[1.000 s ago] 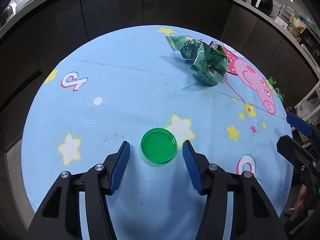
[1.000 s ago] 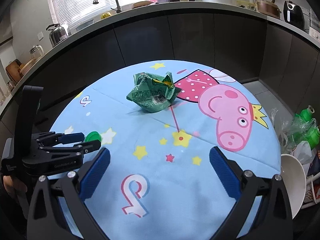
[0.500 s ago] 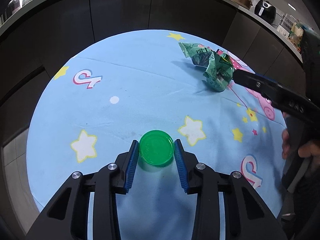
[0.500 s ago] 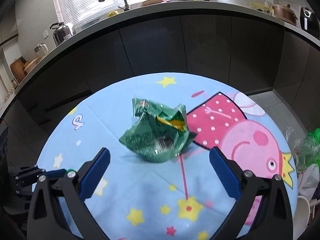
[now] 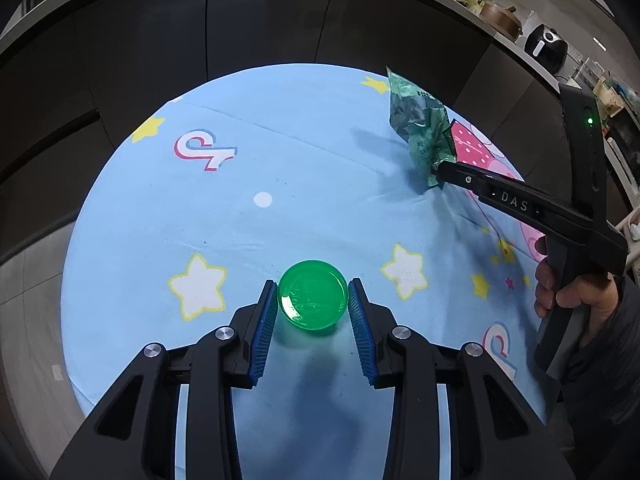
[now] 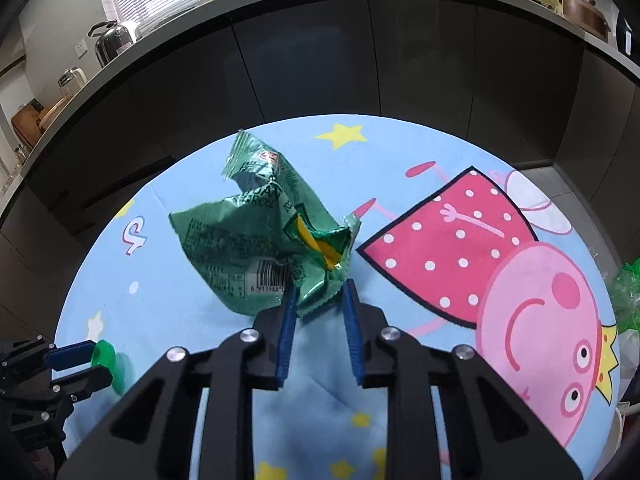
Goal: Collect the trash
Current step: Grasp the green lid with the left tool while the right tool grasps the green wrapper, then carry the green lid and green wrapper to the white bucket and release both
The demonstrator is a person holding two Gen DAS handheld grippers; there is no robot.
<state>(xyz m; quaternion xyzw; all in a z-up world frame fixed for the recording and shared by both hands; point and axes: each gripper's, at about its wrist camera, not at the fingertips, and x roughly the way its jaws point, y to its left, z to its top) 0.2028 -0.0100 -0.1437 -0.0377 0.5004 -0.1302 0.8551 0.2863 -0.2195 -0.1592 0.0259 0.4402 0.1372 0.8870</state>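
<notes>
**Both grippers on trash at the round table**

Left wrist view: your left gripper (image 5: pixel 313 300) grasps the green cap (image 5: pixel 313 301), with both blue pads (image 5: pixel 267 320) pressed against its rim. The cap sits tilted between them, just above the blue tablecloth (image 5: pixel 280 160), near the table's close edge and between two white stars. Far right, your right hand (image 5: pixel 576 292) holds the right gripper (image 5: pixel 440 170), whose tip reaches the lower corner of the green wrapper (image 5: pixel 420 128). The wrapper stands crumpled by the pink cartoon dress, well apart from the cap.

Right wrist view: your right gripper (image 6: pixel 318 304) has its jaws closing, and the wrapper's (image 6: pixel 256 240) lower crimped edge lies between the blue pads (image 6: pixel 286 332). The left pad touches the foil; a small gap shows beside the right pad, so the pinch is not yet firm. The wrapper rests on the tablecloth (image 6: pixel 400 160), left of the pink pig print. At lower left, the left gripper (image 6: pixel 96 360) clamps the cap (image 6: pixel 106 358), seen edge-on.
</notes>
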